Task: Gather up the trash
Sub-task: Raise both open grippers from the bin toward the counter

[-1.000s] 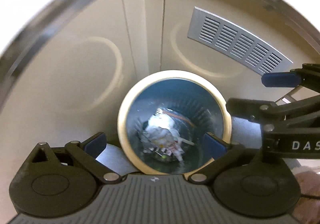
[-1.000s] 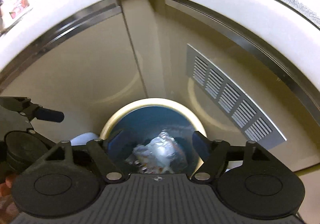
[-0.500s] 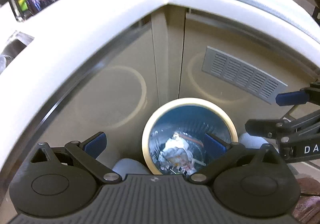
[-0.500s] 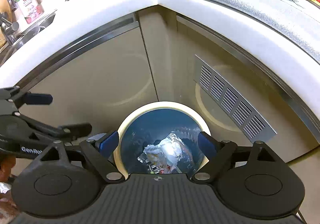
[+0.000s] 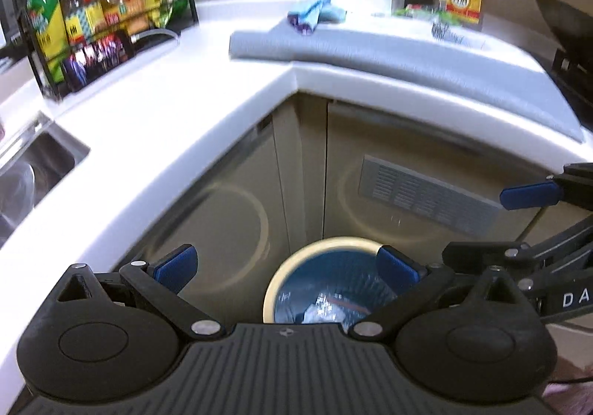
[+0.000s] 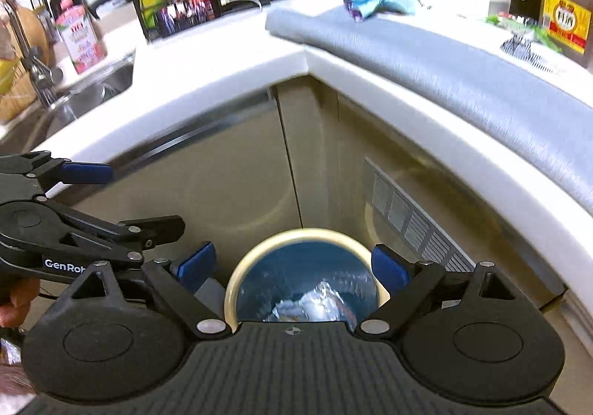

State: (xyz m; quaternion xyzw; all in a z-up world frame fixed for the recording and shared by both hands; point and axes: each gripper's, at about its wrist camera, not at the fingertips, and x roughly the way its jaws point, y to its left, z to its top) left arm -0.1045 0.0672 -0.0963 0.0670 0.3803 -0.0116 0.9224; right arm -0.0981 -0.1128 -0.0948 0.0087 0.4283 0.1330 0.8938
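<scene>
While both tools (image 5: pixel 285 265) (image 6: pixel 292 265) gape empty above the bin (image 6: pixel 237 285), a grey mat (image 6: pixel 463 81) covers the white corner counter (image 5: pixel 185 111).

The left gripper (image 5: pixel 287 265), a black two-finger tool with blue pads, points steeply downward with its jaws spread wide and nothing between them. The right gripper (image 6: pixel 294 265), of the same black build with blue pads, tilts down likewise; its jaws have just been opening and stand wide apart, empty. Each shows in the other's view, side by side and close together without touching. A fingertip of the person's left hand (image 6: pixel 15 304) curls around the left gripper's handle.
</scene>
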